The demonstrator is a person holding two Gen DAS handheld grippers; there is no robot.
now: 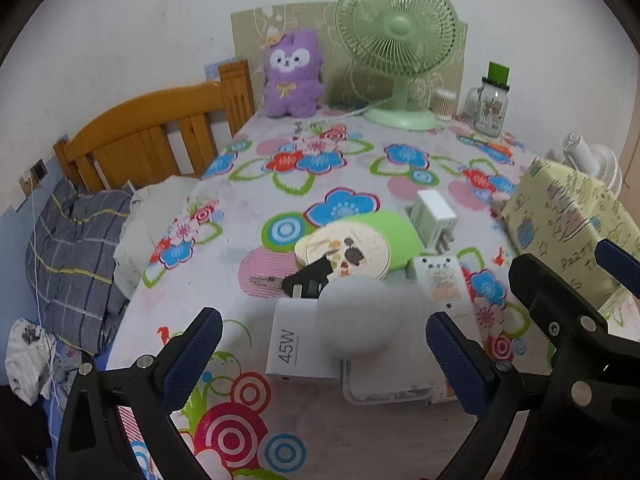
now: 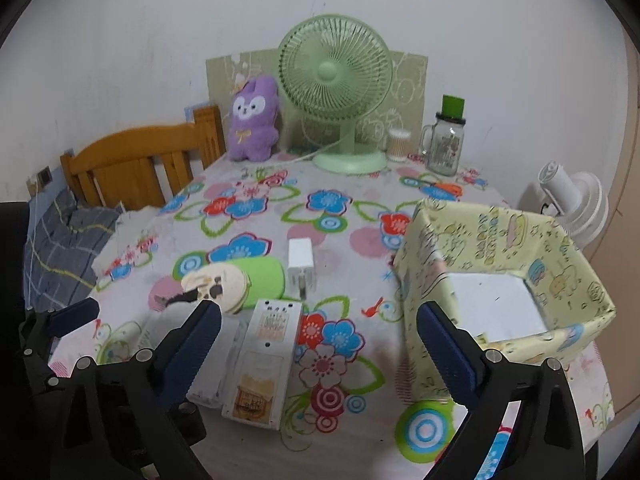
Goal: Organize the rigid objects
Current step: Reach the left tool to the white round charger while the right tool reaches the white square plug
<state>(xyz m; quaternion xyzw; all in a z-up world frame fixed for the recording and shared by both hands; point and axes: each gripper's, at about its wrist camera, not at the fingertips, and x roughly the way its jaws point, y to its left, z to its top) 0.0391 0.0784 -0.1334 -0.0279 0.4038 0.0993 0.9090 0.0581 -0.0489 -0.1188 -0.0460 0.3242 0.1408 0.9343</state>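
Cluster of small things: lies mid-tabletop on the flowered cloth, left of the box.
White 45W box: nearest the left gripper; its right part is hidden behind a blurred pale round thing too soft to identify, possibly a ball.
Black plug: rests against the round printed disc, with a metal key just beside it; in the right wrist view these are partly hidden by a finger.
Green pad: lies under the disc.
White charger: just right of the pad, prongs toward the camera.
Long white labelled case: lies lengthwise between the right fingers' line of sight; its print is too small to read.
Yellow patterned box: open, at the right of the tabletop, interior pale and bare, near wall cut by a finger.
Left gripper: fingers wide apart, holding nothing, above the tabletop.
Right gripper: fingers wide apart, holding nothing.
Back edge: green fan, purple plush, glass mug.
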